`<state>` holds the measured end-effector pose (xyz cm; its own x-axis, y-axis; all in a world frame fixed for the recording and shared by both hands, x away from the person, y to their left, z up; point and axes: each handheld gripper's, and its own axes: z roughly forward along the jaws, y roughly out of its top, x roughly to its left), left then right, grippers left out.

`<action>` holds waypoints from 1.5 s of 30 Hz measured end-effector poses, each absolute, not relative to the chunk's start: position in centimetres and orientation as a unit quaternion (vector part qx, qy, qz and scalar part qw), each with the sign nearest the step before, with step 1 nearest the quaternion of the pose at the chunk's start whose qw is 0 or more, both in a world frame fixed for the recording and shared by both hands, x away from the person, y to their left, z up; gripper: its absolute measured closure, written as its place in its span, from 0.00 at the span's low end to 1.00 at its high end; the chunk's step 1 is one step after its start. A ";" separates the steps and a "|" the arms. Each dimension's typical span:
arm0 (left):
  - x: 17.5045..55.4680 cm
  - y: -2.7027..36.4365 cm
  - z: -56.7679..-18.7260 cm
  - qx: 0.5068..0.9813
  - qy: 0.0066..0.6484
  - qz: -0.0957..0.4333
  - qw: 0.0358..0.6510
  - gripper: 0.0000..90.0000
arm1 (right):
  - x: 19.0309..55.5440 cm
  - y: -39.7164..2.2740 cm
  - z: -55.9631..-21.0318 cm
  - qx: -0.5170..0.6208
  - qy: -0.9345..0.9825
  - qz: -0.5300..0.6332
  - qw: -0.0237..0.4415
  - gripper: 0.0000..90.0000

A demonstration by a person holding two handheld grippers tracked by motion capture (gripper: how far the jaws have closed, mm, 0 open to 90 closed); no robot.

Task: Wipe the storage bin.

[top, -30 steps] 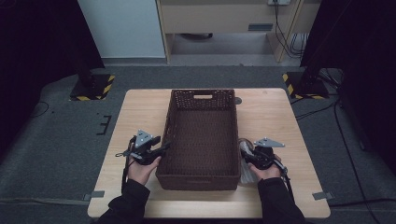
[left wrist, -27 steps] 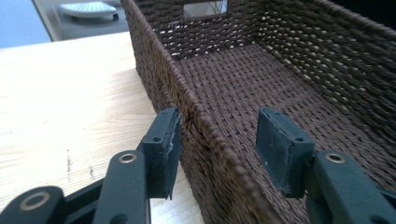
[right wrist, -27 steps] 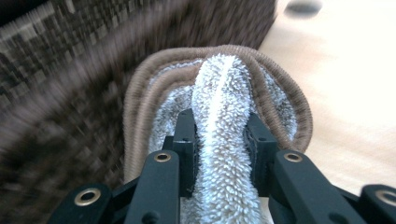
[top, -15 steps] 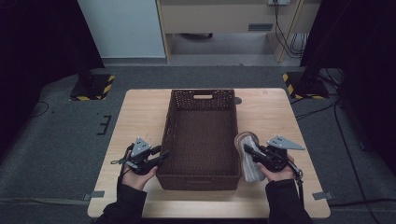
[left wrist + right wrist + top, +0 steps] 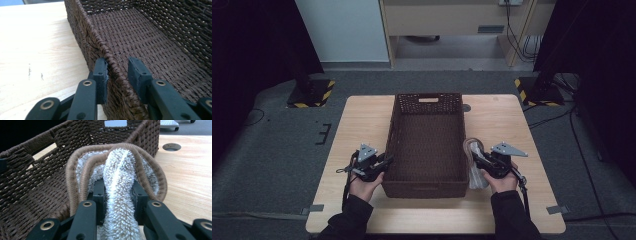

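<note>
A dark brown woven basket [image 5: 427,100] stands in the middle of the wooden table [image 5: 362,120]. My left gripper [image 5: 385,161] straddles the basket's left wall near the front corner. In the left gripper view the jaws [image 5: 117,71] have just been closing, and their pads sit on either side of the braided rim [image 5: 113,66]. My right gripper [image 5: 476,159] is beside the basket's right wall, shut on a white fluffy towel with brown edging [image 5: 473,167]. In the right gripper view the towel [image 5: 120,165] is bunched upright between the jaws [image 5: 117,192], against the basket wall [image 5: 37,170].
A round cable hole [image 5: 171,146] is in the tabletop beyond the basket's far right corner. Bare table lies to the left [image 5: 37,37] and right of the basket. The basket's inside [image 5: 150,37] holds nothing. Dark stands and cables ring the table on the floor.
The left jaws have closed in on the basket's left wall. The right gripper has risen a little with the towel, which now stands higher beside the right wall.
</note>
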<state>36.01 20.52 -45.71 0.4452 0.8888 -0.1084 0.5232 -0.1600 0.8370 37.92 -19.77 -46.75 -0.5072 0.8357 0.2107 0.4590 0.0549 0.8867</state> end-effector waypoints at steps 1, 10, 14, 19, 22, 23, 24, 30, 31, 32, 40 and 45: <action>36.1 20.5 -45.7 0.732 0.483 0.213 0.431 0.76 | 38.1 -19.8 -46.9 0.463 0.702 0.509 0.182 0.80; 36.1 20.5 -45.7 0.733 0.483 0.217 0.428 0.77 | 38.4 -18.6 -50.6 0.480 0.745 0.434 0.162 0.80; 36.2 20.5 -45.7 0.733 0.483 0.219 0.426 0.77 | 38.6 -19.3 -50.4 0.488 0.740 0.437 0.153 0.79; 36.4 20.6 -45.7 0.732 0.484 0.218 0.427 0.77 | 37.9 -21.1 -48.0 0.484 0.717 0.471 0.170 0.79; 36.5 20.6 -45.7 0.732 0.484 0.218 0.428 0.77 | 36.5 -22.1 -46.0 0.470 0.700 0.506 0.183 0.79; 36.5 20.6 -45.7 0.732 0.483 0.218 0.428 0.77 | 36.0 -22.4 -45.3 0.463 0.697 0.517 0.182 0.79; 36.5 20.6 -45.7 0.732 0.483 0.218 0.428 0.77 | 35.6 -22.5 -44.8 0.456 0.694 0.527 0.181 0.79; 36.4 20.6 -45.8 0.731 0.482 0.219 0.430 0.77 | 34.3 -20.8 -44.4 0.428 0.713 0.529 0.169 0.80; 36.4 20.6 -45.8 0.731 0.482 0.219 0.430 0.77 | 34.3 -20.6 -44.8 0.431 0.716 0.522 0.169 0.80; 36.4 20.6 -45.8 0.731 0.482 0.219 0.430 0.77 | 34.3 -20.5 -45.1 0.434 0.718 0.518 0.167 0.80; 36.4 20.6 -45.8 0.730 0.483 0.219 0.431 0.77 | 34.6 -20.0 -47.2 0.458 0.715 0.505 0.155 0.80; 36.4 20.6 -45.8 0.730 0.483 0.221 0.430 0.77 | 35.2 -19.1 -49.4 0.463 0.748 0.453 0.146 0.80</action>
<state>36.40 20.56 -45.78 0.4348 0.8957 -0.0934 0.5153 -0.1624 0.8415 35.16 -19.10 -49.37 -0.5291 0.8245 0.2008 0.5601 0.1616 0.8125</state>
